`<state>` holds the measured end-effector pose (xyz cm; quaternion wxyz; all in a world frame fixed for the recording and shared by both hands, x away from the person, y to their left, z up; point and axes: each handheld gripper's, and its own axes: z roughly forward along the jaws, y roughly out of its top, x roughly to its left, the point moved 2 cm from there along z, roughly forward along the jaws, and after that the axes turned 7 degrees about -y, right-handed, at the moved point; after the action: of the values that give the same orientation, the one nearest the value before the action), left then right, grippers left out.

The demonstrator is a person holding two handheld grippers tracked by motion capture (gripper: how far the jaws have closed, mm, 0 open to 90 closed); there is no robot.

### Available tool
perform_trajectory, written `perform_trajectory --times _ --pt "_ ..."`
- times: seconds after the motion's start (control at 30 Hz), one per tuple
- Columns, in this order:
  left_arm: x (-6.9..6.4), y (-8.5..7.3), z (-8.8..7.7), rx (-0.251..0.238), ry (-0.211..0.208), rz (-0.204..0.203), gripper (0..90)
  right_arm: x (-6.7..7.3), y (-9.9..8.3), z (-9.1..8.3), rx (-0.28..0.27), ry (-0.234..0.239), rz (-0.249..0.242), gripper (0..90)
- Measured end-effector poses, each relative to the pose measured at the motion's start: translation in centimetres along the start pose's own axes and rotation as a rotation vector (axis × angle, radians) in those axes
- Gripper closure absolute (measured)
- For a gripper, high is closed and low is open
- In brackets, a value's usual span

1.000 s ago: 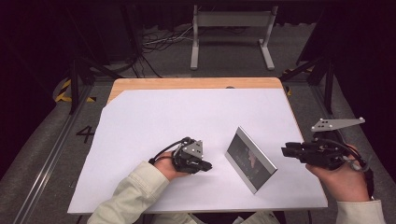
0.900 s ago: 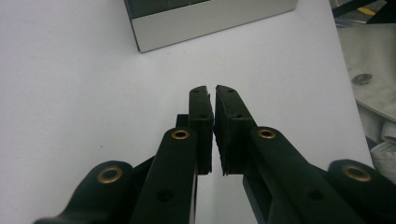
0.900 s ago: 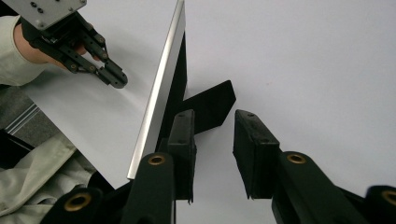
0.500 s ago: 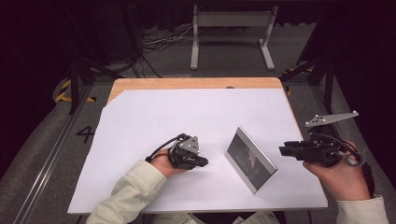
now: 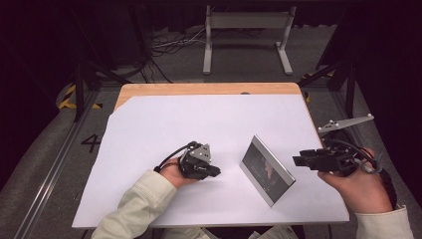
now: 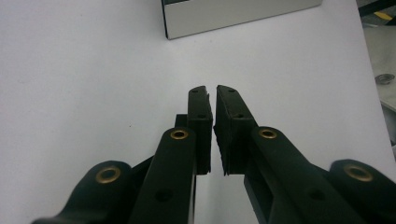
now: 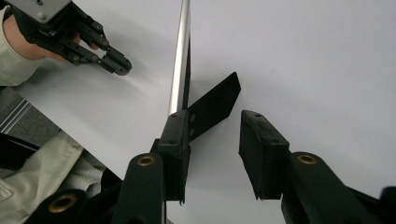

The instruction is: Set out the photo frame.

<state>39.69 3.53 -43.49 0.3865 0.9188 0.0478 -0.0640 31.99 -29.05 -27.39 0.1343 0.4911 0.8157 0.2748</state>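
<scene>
The left tongs (image 5: 213, 171) are resting low on the white desk (image 5: 164, 124), toward its near edge and left of the middle, and the left gripper view is showing their jaws drawn almost together with nothing between them, pointing at the lower edge of the picture frame (image 6: 238, 16). That picture frame (image 5: 266, 170) is standing upright on its fold-out stand (image 7: 212, 107), right of the middle and close to the near edge, turned at an angle to that edge. The right tongs (image 5: 298, 160) are hovering just beside the frame's right end, near the right edge of the desk; in the right gripper view their jaws are spread wide and the metal rim of the frame (image 7: 180, 60) is lining up over the left jaw, with the stand reaching into the gap. Judging from this, no grasp is made yet: the approach looks nearly done, while closing on the frame and moving it is all left to do. The rest of the desk is lying bare, so nothing is blocking either hand. On the floor beyond the far edge, a metal rack (image 5: 246, 35) and loose cables (image 5: 169, 47) are sitting well apart from the work.
</scene>
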Motion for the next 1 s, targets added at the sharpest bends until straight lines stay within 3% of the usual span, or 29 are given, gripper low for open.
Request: perform_trajectory --times 0.43,0.73,1.0 --pt "0.0 -0.1 0.3 0.01 0.0 -0.007 84.1 1.2 0.9 0.4 0.03 -0.005 -0.026 58.0" --pt "0.1 -0.1 0.3 0.012 -0.001 -0.01 84.0 2.3 0.9 1.5 0.054 0.011 -0.041 57.5" --pt "0.0 -0.1 0.4 0.015 0.0 -0.008 83.7 2.4 0.5 2.7 0.072 0.019 -0.03 57.9"
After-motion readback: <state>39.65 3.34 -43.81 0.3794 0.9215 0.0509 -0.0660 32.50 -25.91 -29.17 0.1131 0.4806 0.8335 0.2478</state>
